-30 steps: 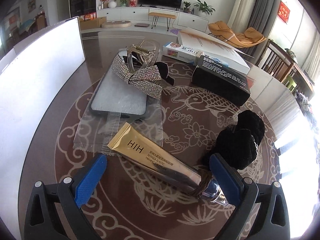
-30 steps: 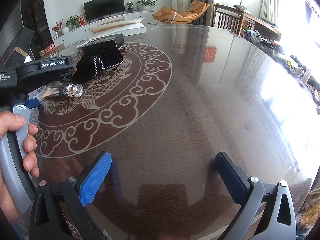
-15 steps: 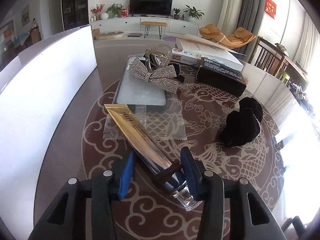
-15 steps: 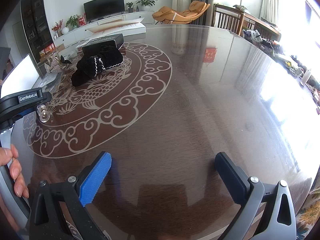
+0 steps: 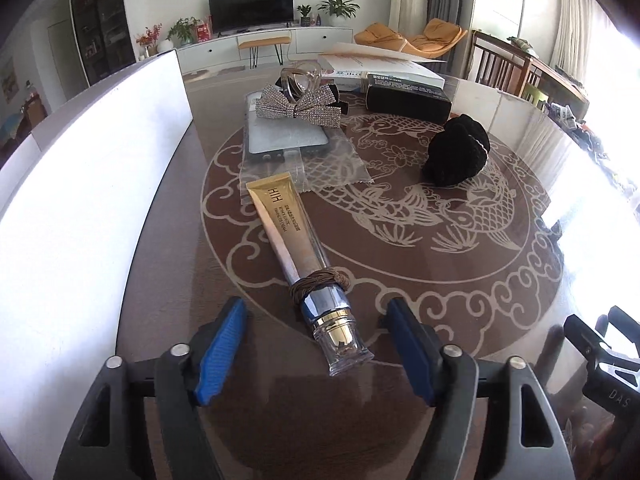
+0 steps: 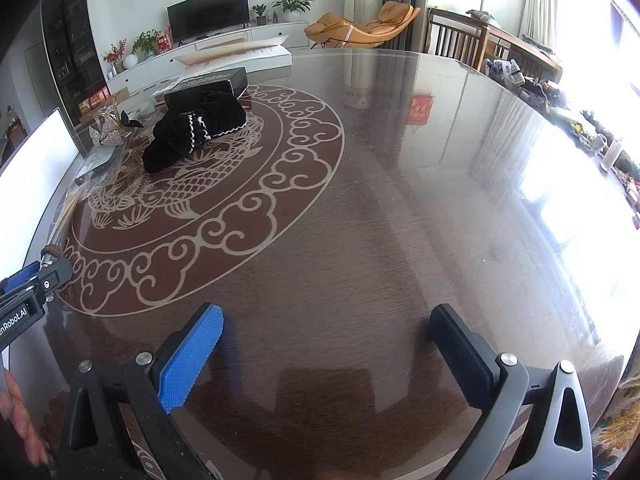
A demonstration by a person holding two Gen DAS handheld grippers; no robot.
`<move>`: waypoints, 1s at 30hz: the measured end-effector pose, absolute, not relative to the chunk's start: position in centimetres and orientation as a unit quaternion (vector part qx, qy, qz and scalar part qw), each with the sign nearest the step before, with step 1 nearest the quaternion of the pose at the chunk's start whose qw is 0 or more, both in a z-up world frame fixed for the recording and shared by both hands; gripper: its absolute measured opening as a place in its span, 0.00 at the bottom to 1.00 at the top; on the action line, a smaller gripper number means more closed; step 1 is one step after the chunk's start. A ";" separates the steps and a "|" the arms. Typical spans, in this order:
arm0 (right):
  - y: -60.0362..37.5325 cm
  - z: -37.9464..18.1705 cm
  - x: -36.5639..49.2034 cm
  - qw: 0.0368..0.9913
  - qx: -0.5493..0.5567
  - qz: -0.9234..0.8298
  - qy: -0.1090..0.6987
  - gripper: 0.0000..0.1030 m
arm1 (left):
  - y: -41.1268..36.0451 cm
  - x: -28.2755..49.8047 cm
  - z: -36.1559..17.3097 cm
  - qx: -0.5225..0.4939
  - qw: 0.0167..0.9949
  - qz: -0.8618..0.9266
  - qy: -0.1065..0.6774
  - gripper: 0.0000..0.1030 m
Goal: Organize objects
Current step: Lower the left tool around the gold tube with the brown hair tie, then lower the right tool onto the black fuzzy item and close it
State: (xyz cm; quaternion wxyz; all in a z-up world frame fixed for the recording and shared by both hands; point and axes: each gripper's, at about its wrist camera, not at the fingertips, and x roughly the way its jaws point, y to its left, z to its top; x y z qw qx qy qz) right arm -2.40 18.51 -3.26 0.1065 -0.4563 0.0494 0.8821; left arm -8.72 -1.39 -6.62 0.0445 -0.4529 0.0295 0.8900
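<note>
1. Tube of cream [image 5: 294,236], gold at the flat end and silver toward the cap, lies flat on the round table [image 5: 460,320], running diagonally across the pale cloud border of the pattern.
2. Its clear cap [image 5: 343,342] points at the camera and sits between the blue pads of the left gripper [image 5: 316,354], and neither pad is touching it.
3. Left jaws are opening right now, with daylight on both sides of the cap.
4. A brown hair tie [image 5: 320,282] is wound round the tube's silver neck, just above the cap.
5. Up the table, the tube's gold end overlaps the edge of a clear plastic bag [image 5: 324,160], and past that a grey slab-like object [image 5: 286,136] lies flat with a rhinestone bow [image 5: 300,106] resting on its far end.
6. Over to the right of the bow, a black box [image 5: 408,94] sits in front of a white box [image 5: 384,68], and a black fuzzy accessory [image 5: 458,154] rests on the fish motif, well apart from the tube.
7. A big white board [image 5: 80,184] stands along the table's left edge.
8. Switch to the right wrist view: the right gripper [image 6: 326,354] is spread wide over bare glossy tabletop, nothing between its pads.
9. Same view, the black fuzzy accessory [image 6: 196,134] is far off at upper left, and the tip of the left gripper [image 6: 36,284] pokes in at the left edge, with fingers [image 6: 18,412] of a hand just showing below it.
</note>
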 end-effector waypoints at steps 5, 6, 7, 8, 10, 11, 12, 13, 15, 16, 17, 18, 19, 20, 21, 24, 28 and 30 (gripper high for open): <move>18.5 -3.3 -2.4 0.107 -0.456 0.882 0.049 1.00 | -1.9 -9.2 -7.0 -0.461 0.029 0.887 0.018 1.00; 18.5 -3.3 -2.4 0.107 -0.456 0.882 0.050 1.00 | -2.0 -9.4 -7.2 -0.465 0.030 0.885 0.018 1.00; 18.5 -3.3 -2.4 0.107 -0.456 0.882 0.049 1.00 | -1.9 -9.4 -7.2 -0.464 0.031 0.885 0.018 1.00; 18.5 -3.3 -2.4 0.107 -0.456 0.882 0.049 1.00 | -1.9 -9.4 -7.2 -0.464 0.031 0.885 0.018 1.00; 18.5 -3.3 -2.4 0.107 -0.456 0.882 0.049 1.00 | -1.9 -9.4 -7.3 -0.464 0.031 0.885 0.019 1.00; 18.5 -3.3 -2.4 0.107 -0.456 0.882 0.049 1.00 | -1.9 -9.3 -7.3 -0.464 0.031 0.885 0.018 1.00; 18.5 -3.3 -2.4 0.106 -0.456 0.882 0.049 1.00 | -1.9 -9.4 -7.2 -0.464 0.031 0.885 0.019 1.00; 18.5 -3.3 -2.4 0.106 -0.456 0.882 0.049 1.00 | -1.9 -9.4 -7.2 -0.464 0.031 0.885 0.019 1.00; 18.5 -3.3 -2.4 0.106 -0.456 0.882 0.049 1.00 | -2.0 -9.3 -7.3 -0.463 0.031 0.885 0.019 1.00; 18.5 -3.3 -2.4 0.106 -0.456 0.882 0.049 1.00 | -2.0 -9.4 -7.3 -0.463 0.031 0.885 0.019 1.00; 18.5 -3.3 -2.4 0.107 -0.456 0.882 0.049 1.00 | -2.0 -9.3 -7.3 -0.463 0.031 0.886 0.019 1.00; 18.5 -3.3 -2.4 0.106 -0.456 0.882 0.049 1.00 | -2.0 -9.4 -7.3 -0.463 0.030 0.885 0.019 1.00; 18.5 -3.3 -2.4 0.106 -0.456 0.882 0.049 1.00 | -2.0 -9.4 -7.2 -0.463 0.030 0.886 0.019 1.00; 18.5 -3.3 -2.4 0.107 -0.456 0.882 0.049 1.00 | -2.0 -9.4 -7.2 -0.463 0.030 0.886 0.019 1.00; 18.5 -3.3 -2.4 0.106 -0.456 0.882 0.049 1.00 | -2.0 -9.4 -7.2 -0.463 0.030 0.886 0.019 1.00; 18.5 -3.3 -2.4 0.106 -0.456 0.882 0.049 1.00 | -2.1 -9.4 -7.3 -0.463 0.030 0.886 0.019 1.00; 18.5 -3.3 -2.4 0.106 -0.456 0.882 0.049 1.00 | -2.1 -9.4 -7.3 -0.463 0.030 0.886 0.019 1.00; 18.5 -3.3 -2.4 0.106 -0.456 0.882 0.049 1.00 | -2.1 -9.4 -7.3 -0.463 0.030 0.886 0.019 1.00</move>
